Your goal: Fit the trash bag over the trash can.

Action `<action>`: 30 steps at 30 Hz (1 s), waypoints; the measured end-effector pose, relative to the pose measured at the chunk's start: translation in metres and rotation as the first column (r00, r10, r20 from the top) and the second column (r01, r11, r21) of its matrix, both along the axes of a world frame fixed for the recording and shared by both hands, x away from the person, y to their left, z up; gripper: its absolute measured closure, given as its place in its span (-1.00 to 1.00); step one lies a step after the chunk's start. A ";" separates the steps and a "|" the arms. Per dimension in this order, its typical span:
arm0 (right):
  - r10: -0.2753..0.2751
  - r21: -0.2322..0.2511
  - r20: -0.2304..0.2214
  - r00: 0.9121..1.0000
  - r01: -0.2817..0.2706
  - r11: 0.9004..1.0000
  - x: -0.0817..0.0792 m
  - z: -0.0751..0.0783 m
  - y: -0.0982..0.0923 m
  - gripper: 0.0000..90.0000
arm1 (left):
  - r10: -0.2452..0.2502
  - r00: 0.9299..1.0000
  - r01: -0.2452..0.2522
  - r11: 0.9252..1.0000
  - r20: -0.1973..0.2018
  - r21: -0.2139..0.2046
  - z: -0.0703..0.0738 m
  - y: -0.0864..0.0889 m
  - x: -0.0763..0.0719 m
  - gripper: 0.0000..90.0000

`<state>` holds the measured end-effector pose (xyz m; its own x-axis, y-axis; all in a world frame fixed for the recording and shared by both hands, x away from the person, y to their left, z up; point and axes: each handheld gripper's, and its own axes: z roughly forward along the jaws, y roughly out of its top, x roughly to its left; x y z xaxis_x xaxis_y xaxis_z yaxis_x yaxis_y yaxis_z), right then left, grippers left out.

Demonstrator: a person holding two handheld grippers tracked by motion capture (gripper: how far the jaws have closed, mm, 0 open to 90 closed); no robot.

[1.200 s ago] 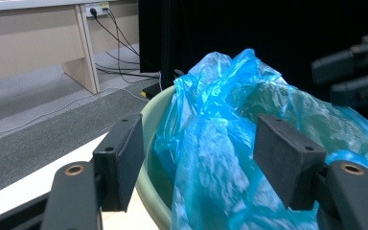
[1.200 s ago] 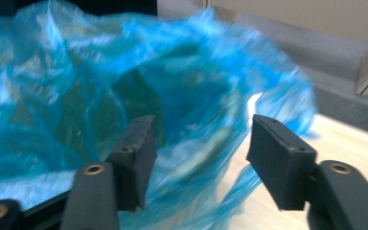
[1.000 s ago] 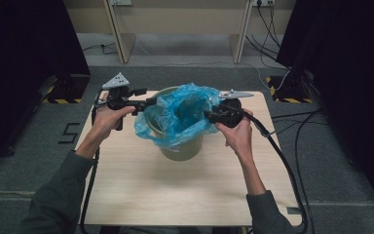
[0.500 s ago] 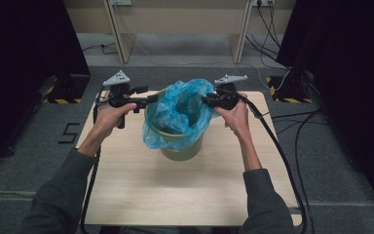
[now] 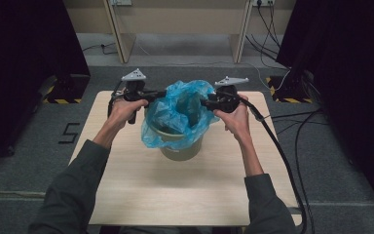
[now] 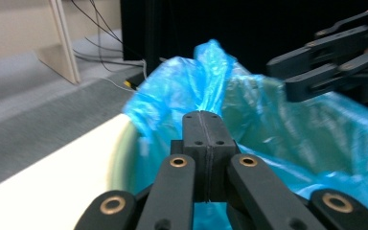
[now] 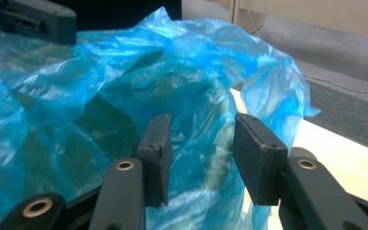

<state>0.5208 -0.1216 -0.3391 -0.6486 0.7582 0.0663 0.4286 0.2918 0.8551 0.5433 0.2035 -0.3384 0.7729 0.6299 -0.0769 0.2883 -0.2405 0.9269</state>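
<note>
While the olive-green bucket [image 5: 180,146] stands near the middle of the wooden table [image 5: 141,195], a blue plastic bag [image 5: 177,109] lines it, with its edge draped over the bucket's near rim and bunched up above the far rim. Left of the bucket, the left gripper [image 5: 159,93] meets the bag's rim; in the left gripper view its jaws have just closed pad to pad, and whether film is caught between them cannot be told. Right of the bucket, the right gripper [image 5: 205,102] has just been opening; its fingers [image 7: 155,158] stand apart with crumpled bag film between them, unclamped.
</note>
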 end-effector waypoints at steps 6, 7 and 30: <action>-0.034 0.013 0.025 0.999 0.034 0.999 -0.013 0.005 -0.012 0.18 | 0.077 0.997 -0.077 0.997 0.019 0.014 -0.006 0.030 0.003 1.00; -0.039 0.011 0.035 0.999 0.039 0.999 -0.017 0.007 -0.014 0.17 | 0.093 0.995 -0.093 0.995 0.019 0.024 -0.008 0.036 0.004 1.00; 0.245 0.059 0.057 0.968 -0.248 0.967 -0.106 0.010 0.034 -0.28 | 0.091 0.996 -0.091 0.996 0.018 0.012 -0.049 0.059 -0.023 0.99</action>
